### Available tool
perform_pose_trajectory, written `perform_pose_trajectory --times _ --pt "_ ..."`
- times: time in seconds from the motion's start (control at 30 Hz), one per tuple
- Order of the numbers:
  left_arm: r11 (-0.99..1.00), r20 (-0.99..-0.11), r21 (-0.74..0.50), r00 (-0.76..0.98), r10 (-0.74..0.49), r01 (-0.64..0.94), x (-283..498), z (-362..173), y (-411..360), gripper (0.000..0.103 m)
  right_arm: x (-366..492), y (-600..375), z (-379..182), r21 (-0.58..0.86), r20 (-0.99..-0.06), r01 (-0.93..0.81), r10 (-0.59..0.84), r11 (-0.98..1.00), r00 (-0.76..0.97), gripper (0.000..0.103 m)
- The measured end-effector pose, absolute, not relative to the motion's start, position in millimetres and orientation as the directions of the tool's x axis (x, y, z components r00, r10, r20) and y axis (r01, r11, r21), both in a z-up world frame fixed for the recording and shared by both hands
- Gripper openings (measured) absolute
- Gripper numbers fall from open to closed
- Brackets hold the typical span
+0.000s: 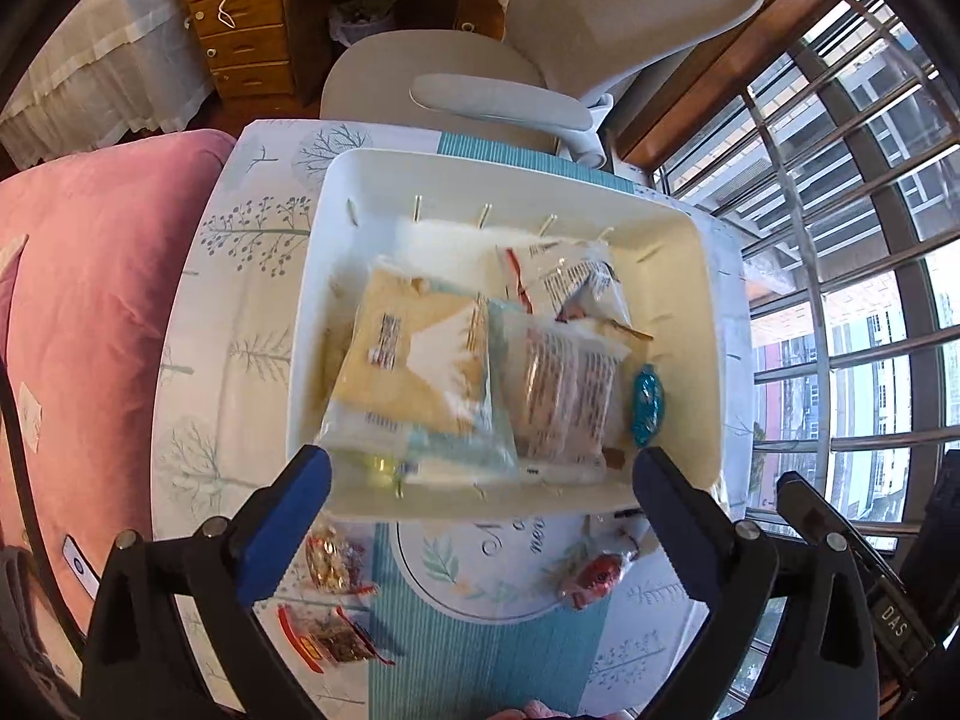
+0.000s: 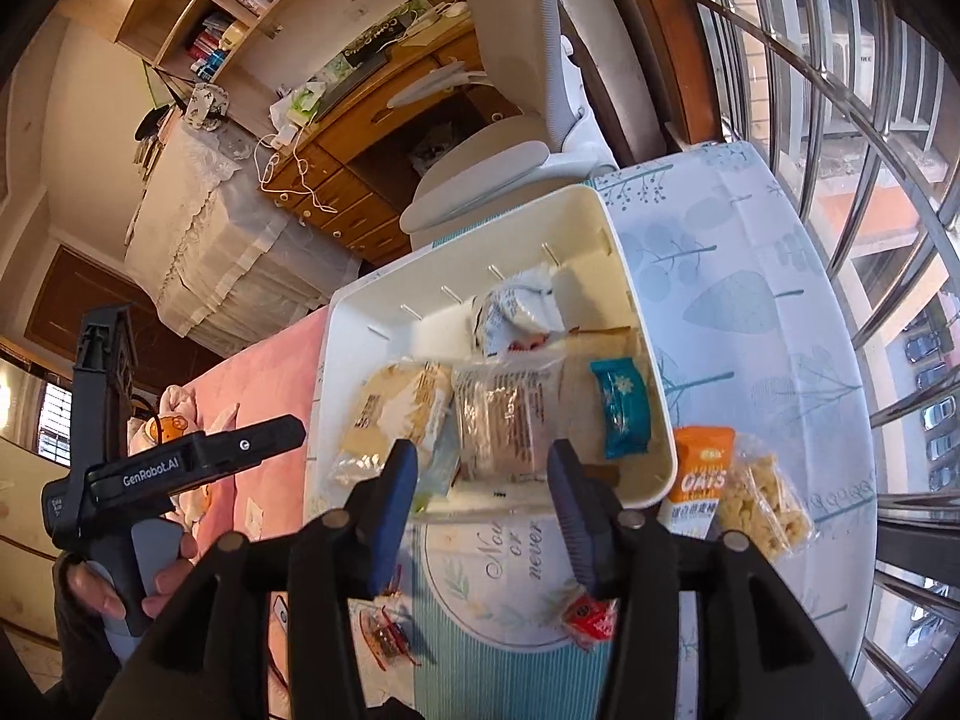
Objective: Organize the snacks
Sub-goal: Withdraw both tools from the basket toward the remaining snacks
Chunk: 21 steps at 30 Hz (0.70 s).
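A white bin (image 1: 324,276) (image 2: 600,222) on the table holds a yellow packet (image 1: 414,360) (image 2: 396,408), a brown packet (image 1: 564,396) (image 2: 504,420), a teal candy (image 1: 647,405) (image 2: 621,408) and a white packet (image 1: 570,276) (image 2: 516,312). My left gripper (image 1: 483,474) hangs wide open over the bin's near rim, holding nothing. My right gripper (image 2: 483,462) is partly open above the same rim, its pads pressing on nothing. Loose on the mat lie a red candy (image 1: 594,579) (image 2: 591,615) and red-gold packets (image 1: 330,561) (image 2: 387,639).
An orange oats packet (image 2: 699,474) and a clear bag of puffed snack (image 2: 762,498) lie right of the bin. A grey chair (image 1: 480,96) stands behind the table, a pink bedcover (image 1: 90,300) to the left, window bars (image 1: 840,240) to the right. A hand (image 2: 168,564) holds the left device.
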<state>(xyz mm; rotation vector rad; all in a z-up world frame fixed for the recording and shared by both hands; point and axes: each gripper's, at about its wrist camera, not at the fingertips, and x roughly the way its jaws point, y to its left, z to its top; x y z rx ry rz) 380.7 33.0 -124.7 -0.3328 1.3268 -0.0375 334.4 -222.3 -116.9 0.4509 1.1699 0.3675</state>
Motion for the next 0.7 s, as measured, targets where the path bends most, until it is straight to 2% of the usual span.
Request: perform_pose_trajectory --times 0.17,0.4,0.7 --pt "0.947 -0.931 -0.278 0.289 -0.224 -0.161 342 -111 32 0.100 313 -229 -117 0.523 -0.796 -0.056 0.511 0.851 0.324 0.049" --pt "0.945 -0.928 -0.239 0.340 -0.153 -0.226 279 -99 36 0.100 283 -234 -121 0.527 -0.803 -0.080 0.527 0.846 0.278 0.050" --pt "0.927 -0.928 -0.252 0.342 -0.150 -0.276 195 -116 48 0.100 255 -243 -152 0.531 -0.831 -0.037 0.529 0.846 0.172 0.058"
